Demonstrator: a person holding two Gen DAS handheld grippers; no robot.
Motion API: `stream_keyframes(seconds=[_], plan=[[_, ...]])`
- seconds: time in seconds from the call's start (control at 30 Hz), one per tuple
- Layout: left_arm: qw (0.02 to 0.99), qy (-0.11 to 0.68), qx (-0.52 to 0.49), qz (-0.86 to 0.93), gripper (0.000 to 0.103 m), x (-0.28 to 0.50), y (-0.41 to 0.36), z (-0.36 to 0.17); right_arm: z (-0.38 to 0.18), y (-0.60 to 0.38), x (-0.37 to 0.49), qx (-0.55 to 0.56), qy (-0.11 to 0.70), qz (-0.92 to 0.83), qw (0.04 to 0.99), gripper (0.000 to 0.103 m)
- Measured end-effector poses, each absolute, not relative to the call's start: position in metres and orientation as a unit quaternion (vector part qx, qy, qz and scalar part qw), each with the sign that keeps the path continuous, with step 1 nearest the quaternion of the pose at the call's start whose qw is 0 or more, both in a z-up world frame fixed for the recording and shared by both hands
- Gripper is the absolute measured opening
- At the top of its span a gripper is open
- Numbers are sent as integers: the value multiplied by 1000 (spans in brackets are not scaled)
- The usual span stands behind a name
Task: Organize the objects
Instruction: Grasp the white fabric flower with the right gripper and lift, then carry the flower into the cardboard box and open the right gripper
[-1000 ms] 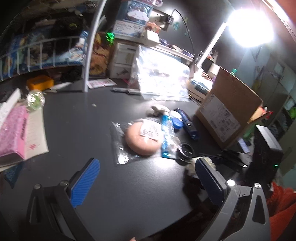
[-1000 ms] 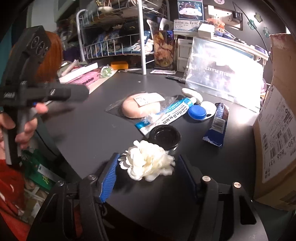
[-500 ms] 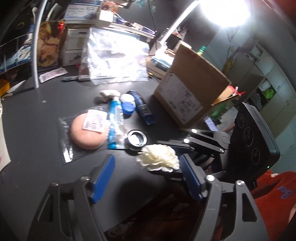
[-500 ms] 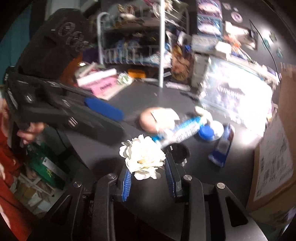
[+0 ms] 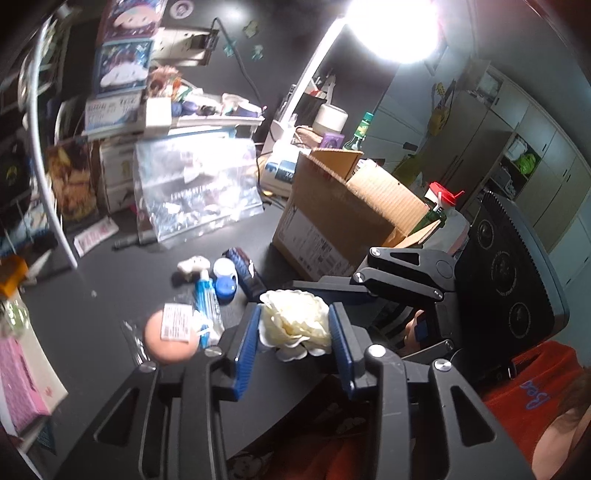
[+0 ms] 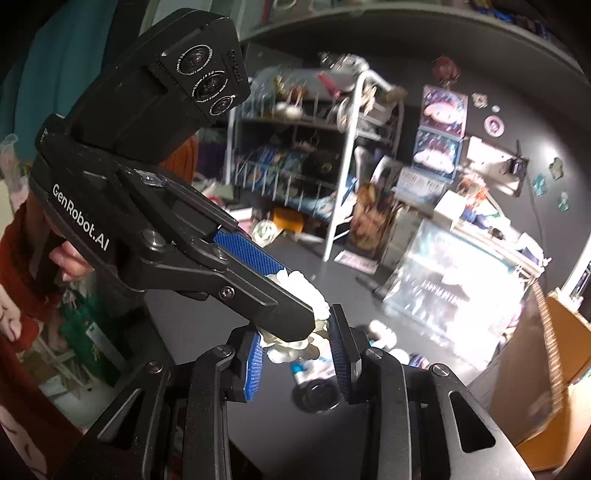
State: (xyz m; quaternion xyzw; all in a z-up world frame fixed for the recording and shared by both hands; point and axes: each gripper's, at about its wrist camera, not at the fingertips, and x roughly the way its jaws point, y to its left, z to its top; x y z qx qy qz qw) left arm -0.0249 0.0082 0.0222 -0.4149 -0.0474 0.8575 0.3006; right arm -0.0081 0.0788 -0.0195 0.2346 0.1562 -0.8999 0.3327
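A white fabric flower (image 5: pixel 295 321) is held above the black table. My left gripper (image 5: pixel 293 336) is shut on it, blue pads on both sides. My right gripper (image 6: pixel 297 350) is also closed around the same flower (image 6: pixel 306 291) from the other side; the left gripper's black finger (image 6: pixel 258 291) crosses in front and hides most of it. On the table lie a bagged pink puff (image 5: pixel 168 334), a blue and white tube (image 5: pixel 207 304), a blue lens case (image 5: pixel 224 286), a dark blue bar (image 5: pixel 245 275) and a black round lid (image 6: pixel 319 397).
An open cardboard box (image 5: pixel 340 221) stands right of the objects. A clear zip bag (image 5: pixel 195 195) leans at the back. A white wire rack (image 6: pixel 314 147) and pink box (image 5: pixel 18 380) sit at the left. A bright lamp (image 5: pixel 395 29) shines above.
The right gripper lifted the flower off the table. The left gripper swung in and closed on it, so both grippers now hold the flower in the air.
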Motion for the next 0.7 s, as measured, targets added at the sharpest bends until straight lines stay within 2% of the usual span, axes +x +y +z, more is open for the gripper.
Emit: stream_keyframes(seconds=[0.33, 0.7], plan=[[334, 10, -417, 845, 33, -91, 80, 70, 32, 141, -41, 242, 120, -925, 266, 27], [374, 12, -472, 798, 32, -175, 170, 50, 35, 233, -91, 348, 86, -918, 171, 27]])
